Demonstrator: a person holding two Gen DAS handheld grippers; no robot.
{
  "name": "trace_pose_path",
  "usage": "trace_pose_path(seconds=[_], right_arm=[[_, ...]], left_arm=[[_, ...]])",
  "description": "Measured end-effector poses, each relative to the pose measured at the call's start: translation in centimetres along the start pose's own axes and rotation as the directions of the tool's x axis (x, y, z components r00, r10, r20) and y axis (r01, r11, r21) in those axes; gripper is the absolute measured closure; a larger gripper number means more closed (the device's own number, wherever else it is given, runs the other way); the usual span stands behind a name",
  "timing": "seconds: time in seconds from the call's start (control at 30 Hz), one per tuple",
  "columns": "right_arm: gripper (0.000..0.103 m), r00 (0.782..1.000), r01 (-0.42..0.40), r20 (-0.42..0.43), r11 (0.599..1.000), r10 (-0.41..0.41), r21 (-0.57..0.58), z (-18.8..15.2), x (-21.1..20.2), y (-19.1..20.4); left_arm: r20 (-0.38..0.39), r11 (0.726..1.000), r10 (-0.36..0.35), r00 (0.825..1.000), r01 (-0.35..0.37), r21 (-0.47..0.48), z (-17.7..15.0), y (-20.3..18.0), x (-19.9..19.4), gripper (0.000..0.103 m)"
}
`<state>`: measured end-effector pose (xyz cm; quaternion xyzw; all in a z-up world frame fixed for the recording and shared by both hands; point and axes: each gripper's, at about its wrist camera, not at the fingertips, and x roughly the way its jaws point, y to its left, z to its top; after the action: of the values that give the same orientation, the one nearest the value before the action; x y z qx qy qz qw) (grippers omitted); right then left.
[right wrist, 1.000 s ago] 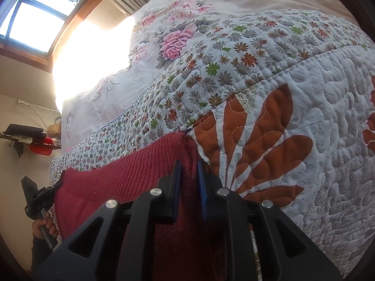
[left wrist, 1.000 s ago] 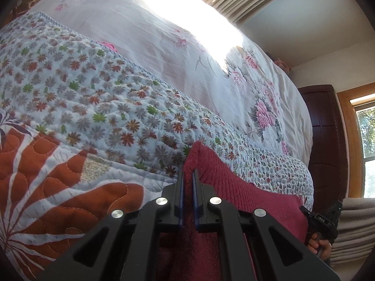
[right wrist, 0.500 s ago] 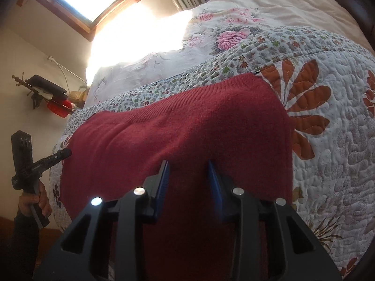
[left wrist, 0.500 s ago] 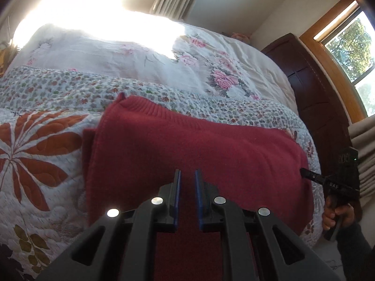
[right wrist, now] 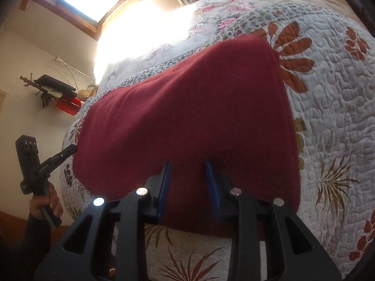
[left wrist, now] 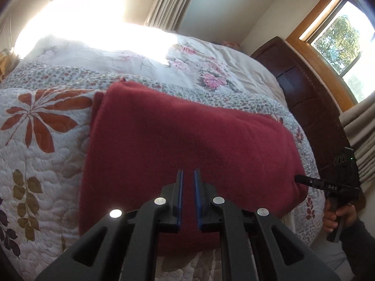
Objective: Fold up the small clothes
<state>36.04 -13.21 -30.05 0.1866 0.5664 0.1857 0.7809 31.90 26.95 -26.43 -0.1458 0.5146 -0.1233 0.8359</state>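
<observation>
Both claws have been drawn back and lifted since a second ago, when each was pinched on the far edge of the red sweater [left wrist: 187,138]. That edge has been laid down, so a fold is judged complete. The sweater now lies flat as a doubled rectangle on the quilt [left wrist: 39,140], near the bed's near edge. The left claw [left wrist: 188,179] hovers empty, its jaws only narrowly parted; the right claw [right wrist: 188,172] is spread wide, holding nothing.
</observation>
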Motion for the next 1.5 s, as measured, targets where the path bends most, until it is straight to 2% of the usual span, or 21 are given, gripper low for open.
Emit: trace_pose_path(seconds=[0.03,0.1,0.17,0.23,0.33,0.4,0.47,0.6,0.67,0.7,0.73,0.77,0.87,0.9,0.97,1.07,1.1,1.17,1.27,1.33,1.5], right_arm=[[0.08,1.0,0.011,-0.003,1.0,-0.011,0.007,-0.4,0.6,-0.6],[0.09,1.0,0.026,-0.001,1.0,-0.026,0.015,-0.7,0.8,-1.4],[0.088,1.0,0.027,0.013,0.999,-0.027,0.033,-0.8,-0.7,-1.2],[0.078,0.999,0.013,0.05,1.0,-0.014,0.018,-1.4,-2.8,-0.6],[0.077,1.0,0.01,0.028,1.0,-0.01,0.015,-3.0,-3.2,-0.9],[0.078,0.999,0.045,-0.022,0.999,-0.045,0.024,-4.0,-1.6,-1.8],[0.082,0.994,0.094,-0.047,0.995,-0.094,0.012,-4.5,-0.1,-2.3],[0.079,0.989,0.15,-0.017,0.989,-0.15,-0.006,-4.6,-1.6,-0.8],[0.079,0.981,0.19,0.041,0.978,-0.187,-0.09,-4.7,-3.7,2.0],[0.079,0.976,0.212,0.073,0.966,-0.203,-0.146,-4.9,-4.6,3.9],[0.079,0.97,0.236,0.104,0.949,-0.219,-0.208,-5.1,-5.2,5.9],[0.076,0.963,0.263,0.13,0.924,-0.235,-0.277,-5.2,-5.4,8.1],[0.053,0.94,0.341,0.192,0.794,-0.282,-0.503,-6.7,-4.2,15.1],[0.04,0.934,0.357,0.21,0.736,-0.289,-0.575,-7.5,-3.2,17.4],[0.037,0.915,0.395,0.246,0.588,-0.319,-0.705,-9.6,-0.5,21.7],[0.038,0.886,0.421,0.302,0.341,-0.352,-0.84,-13.1,4.2,27.1],[0.038,0.876,0.429,0.325,0.266,-0.357,-0.863,-14.2,5.7,28.6],[0.038,0.854,0.445,0.368,0.149,-0.368,-0.883,-15.7,8.5,30.7],[0.036,0.803,0.476,0.446,-0.023,-0.396,-0.879,-17.2,12.5,32.6],[0.036,0.779,0.483,0.473,-0.086,-0.412,-0.871,-17.2,14.5,33.3],[0.036,0.739,0.492,0.51,-0.165,-0.44,-0.855,-16.1,18.6,34.8]], left_arm=[[-0.051,0.999,0.034,0.998,-0.035,-0.018,-1.1,0.9,1.7,0.093],[-0.055,0.998,0.038,0.998,-0.04,-0.039,-2.5,2.2,2.5,0.095],[-0.032,0.999,0.031,0.999,-0.032,-0.042,-2.2,1.6,0.9,0.095],[0.029,0.999,-0.035,0.999,0.035,-0.013,-2.1,0.0,-1.7,0.094],[0.055,0.988,-0.145,0.988,0.142,0.062,-3.0,-3.1,-3.5,0.089],[0.012,0.987,-0.127,0.992,0.125,0.105,-4.0,-4.6,-1.7,0.086],[-0.069,0.993,-0.073,0.995,0.079,0.085,-5.3,-4.1,1.6,0.087],[-0.063,0.993,-0.097,0.993,0.1,0.055,-5.6,-3.5,1.9,0.087],[-0.051,0.99,-0.139,0.989,0.14,0.017,-5.3,-3.1,0.1,0.077],[-0.035,0.988,-0.156,0.987,0.156,-0.011,-5.1,-2.5,-1.0,0.058],[-0.007,0.984,-0.171,0.985,0.17,-0.044,-5.1,-1.7,-2.3,0.044],[0.026,0.979,-0.186,0.982,0.188,-0.083,-5.2,-0.6,-3.5,0.041],[0.082,0.941,-0.218,0.973,0.232,-0.247,-4.8,4.1,-6.0,0.028],[0.084,0.92,-0.228,0.97,0.243,-0.308,-4.4,6.0,-6.3,0.024],[0.056,0.868,-0.268,0.962,0.267,-0.42,-3.1,10.0,-6.0,0.022],[0.008,0.773,-0.371,0.929,0.313,-0.551,-0.8,14.4,-4.5,0.021],[0.004,0.757,-0.402,0.916,0.334,-0.562,0.0,15.3,-4.1,0.02],[0.002,0.74,-0.422,0.907,0.346,-0.576,1.6,16.7,-3.4,0.019],[0.0,0.7,-0.476,0.88,0.378,-0.606,3.4,18.2,-1.9,0.019],[-0.008,0.679,-0.508,0.861,0.395,-0.618,4.2,18.9,-0.9,0.018],[-0.028,0.657,-0.553,0.833,0.416,-0.629,4.8,20.4,1.0,0.018]])
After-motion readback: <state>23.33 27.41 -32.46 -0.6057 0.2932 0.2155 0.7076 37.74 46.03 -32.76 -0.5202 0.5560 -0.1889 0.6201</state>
